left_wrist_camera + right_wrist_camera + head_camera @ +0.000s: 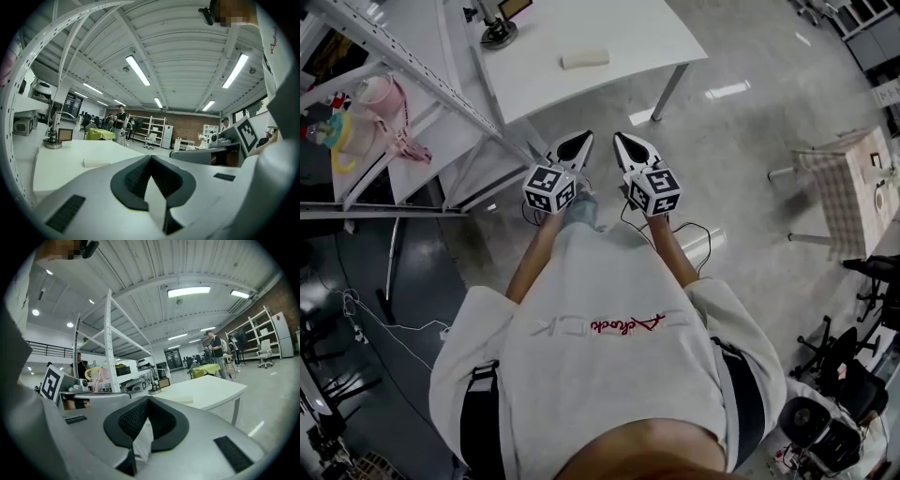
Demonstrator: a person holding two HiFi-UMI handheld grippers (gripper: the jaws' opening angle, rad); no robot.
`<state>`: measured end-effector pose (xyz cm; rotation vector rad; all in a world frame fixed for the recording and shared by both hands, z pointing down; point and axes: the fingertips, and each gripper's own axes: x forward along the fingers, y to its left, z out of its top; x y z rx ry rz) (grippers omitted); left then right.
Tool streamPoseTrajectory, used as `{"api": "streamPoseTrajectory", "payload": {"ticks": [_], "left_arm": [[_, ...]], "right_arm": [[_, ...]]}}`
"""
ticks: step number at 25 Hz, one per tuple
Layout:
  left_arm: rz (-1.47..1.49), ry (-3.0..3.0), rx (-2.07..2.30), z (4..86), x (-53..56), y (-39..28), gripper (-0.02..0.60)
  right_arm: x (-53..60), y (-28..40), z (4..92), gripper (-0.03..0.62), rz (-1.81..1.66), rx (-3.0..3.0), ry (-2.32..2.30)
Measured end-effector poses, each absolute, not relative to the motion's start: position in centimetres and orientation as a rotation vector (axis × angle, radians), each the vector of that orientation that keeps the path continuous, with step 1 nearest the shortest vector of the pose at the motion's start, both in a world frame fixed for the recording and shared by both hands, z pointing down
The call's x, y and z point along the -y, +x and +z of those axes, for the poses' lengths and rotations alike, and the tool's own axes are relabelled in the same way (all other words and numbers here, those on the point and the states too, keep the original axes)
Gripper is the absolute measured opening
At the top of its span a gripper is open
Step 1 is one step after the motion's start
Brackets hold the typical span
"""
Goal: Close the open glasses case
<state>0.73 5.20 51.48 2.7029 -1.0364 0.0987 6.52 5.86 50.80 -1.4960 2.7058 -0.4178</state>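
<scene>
A pale oblong glasses case point(584, 58) lies on the white table point(628, 37) ahead of me; at this distance I cannot tell whether its lid is up. It shows small in the left gripper view point(97, 162) and the right gripper view point(180, 400). My left gripper point(575, 148) and right gripper point(630, 148) are held side by side over the floor, short of the table's near edge and well apart from the case. Both point toward the table. Each pair of jaws meets at the tips with nothing between them, left gripper point(150, 157) and right gripper point(148, 399) alike.
A white metal shelving rack point(412, 75) stands to the left, with a pink object point(389, 112) on it. A round stand base point(499, 33) sits at the table's far left. A small table with a checked cloth point(853, 187) is at the right. Cables point(356, 319) cross the floor.
</scene>
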Motion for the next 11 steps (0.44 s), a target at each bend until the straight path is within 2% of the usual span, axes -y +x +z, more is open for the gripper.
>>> {"api": "streamPoseTrajectory", "payload": {"ticks": [11], "left_arm": [[0.087, 2.719, 1.042, 51.2, -7.2, 1.2, 0.026]], "right_arm": [[-7.9, 6.7, 51.0, -0.002, -0.398, -2.717, -1.497]]}}
